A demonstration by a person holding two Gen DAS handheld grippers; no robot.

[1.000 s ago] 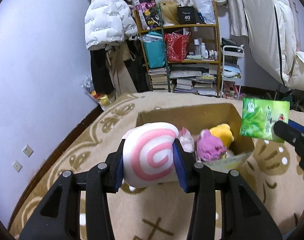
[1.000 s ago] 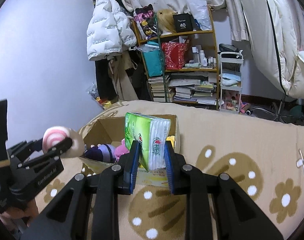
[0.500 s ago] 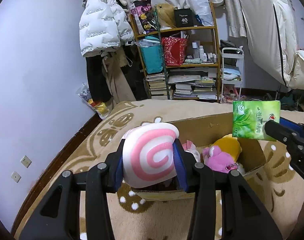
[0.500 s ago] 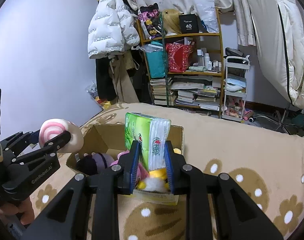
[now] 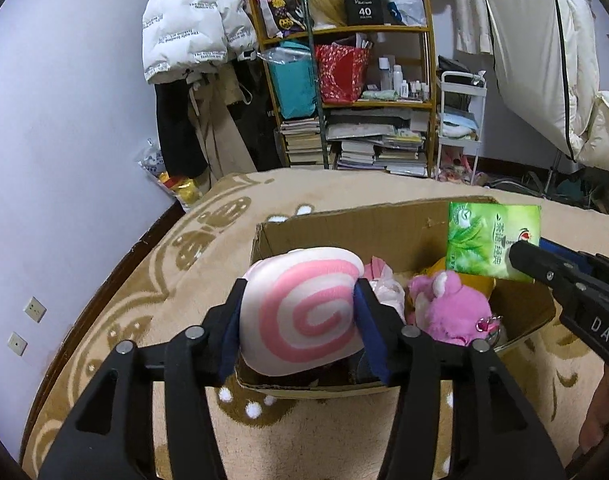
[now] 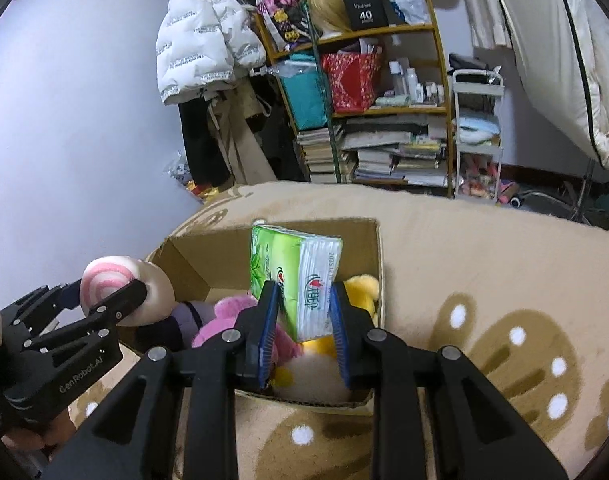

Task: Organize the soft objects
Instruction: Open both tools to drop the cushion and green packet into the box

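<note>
Over an open cardboard box (image 5: 384, 220) on a beige rug (image 6: 484, 264), two soft things hang ready to go in. A round pink-and-white swirl cushion (image 5: 304, 312) is squeezed between the closed fingers of the left gripper (image 5: 300, 320), above the box's near left corner. A green tissue pack (image 6: 292, 276) stands upright, clamped at its lower end by the right gripper (image 6: 304, 316), above the box's right side. Both seem held high so they clear the walls before release. Inside the box already lie a pink plush (image 5: 448, 312), a yellow plush (image 6: 362, 290) and a dark plush (image 6: 184, 316), packed close, so the likely next step is letting each item drop into whatever space remains. Behind the rug stands a crowded shelf (image 5: 356, 92), and a white puffer jacket (image 5: 184, 24) hangs against the wall.
</note>
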